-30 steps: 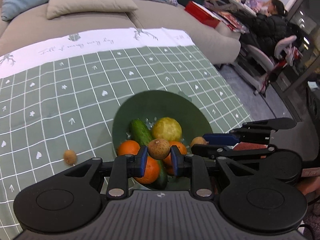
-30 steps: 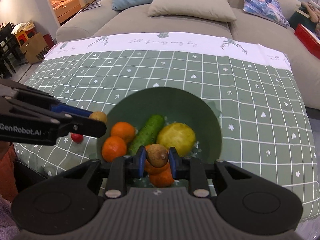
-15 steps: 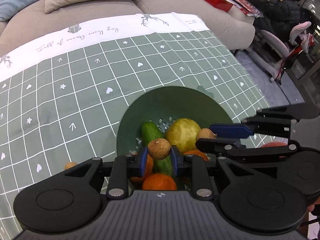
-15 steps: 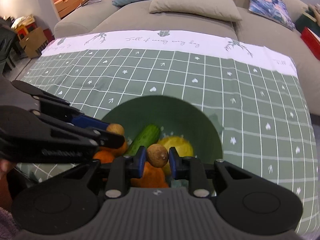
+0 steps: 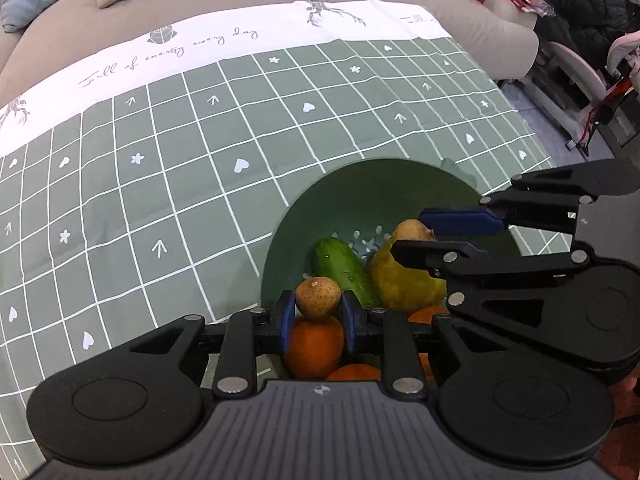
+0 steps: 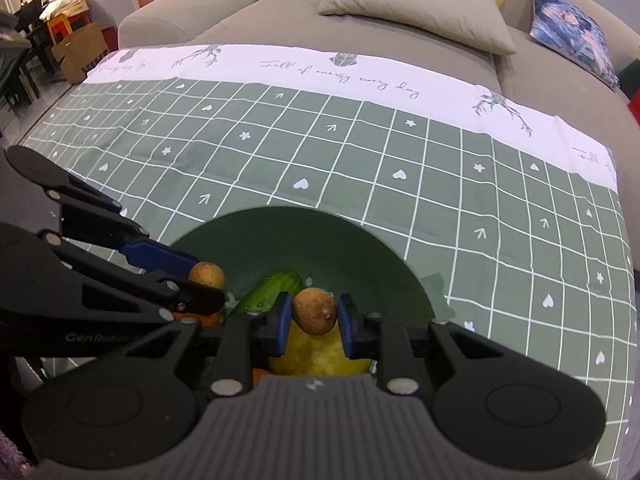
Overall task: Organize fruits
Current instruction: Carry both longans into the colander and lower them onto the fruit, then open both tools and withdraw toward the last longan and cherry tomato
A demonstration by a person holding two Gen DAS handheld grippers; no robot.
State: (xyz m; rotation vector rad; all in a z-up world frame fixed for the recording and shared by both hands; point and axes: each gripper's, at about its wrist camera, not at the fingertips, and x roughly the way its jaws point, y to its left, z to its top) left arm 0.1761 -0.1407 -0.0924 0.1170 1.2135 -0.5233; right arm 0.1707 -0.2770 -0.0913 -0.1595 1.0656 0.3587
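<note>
A green bowl [image 5: 360, 196] [image 6: 288, 236] on the checked cloth holds a cucumber [image 5: 340, 266] [image 6: 268, 290], a yellow fruit [image 5: 404, 284] [image 6: 316, 358] and oranges [image 5: 314, 346]. My left gripper [image 5: 318, 314] is shut on a small brown longan [image 5: 318, 298] over the bowl's near edge. My right gripper [image 6: 314, 318] is shut on another small brown longan [image 6: 315, 311] over the bowl. Each gripper shows in the other's view, the right one [image 5: 416, 232] and the left one [image 6: 206, 286], each with its longan.
The green checked tablecloth [image 5: 180, 184] [image 6: 400, 168] spreads left, right and beyond the bowl. A grey sofa with cushions [image 6: 416, 16] stands behind the table. A seated person [image 5: 592, 12] and chairs are at the far right.
Both grippers have moved forward and lower over the bowl, closer together, each still holding its longan. The loose longan on the cloth at the left has left view.
</note>
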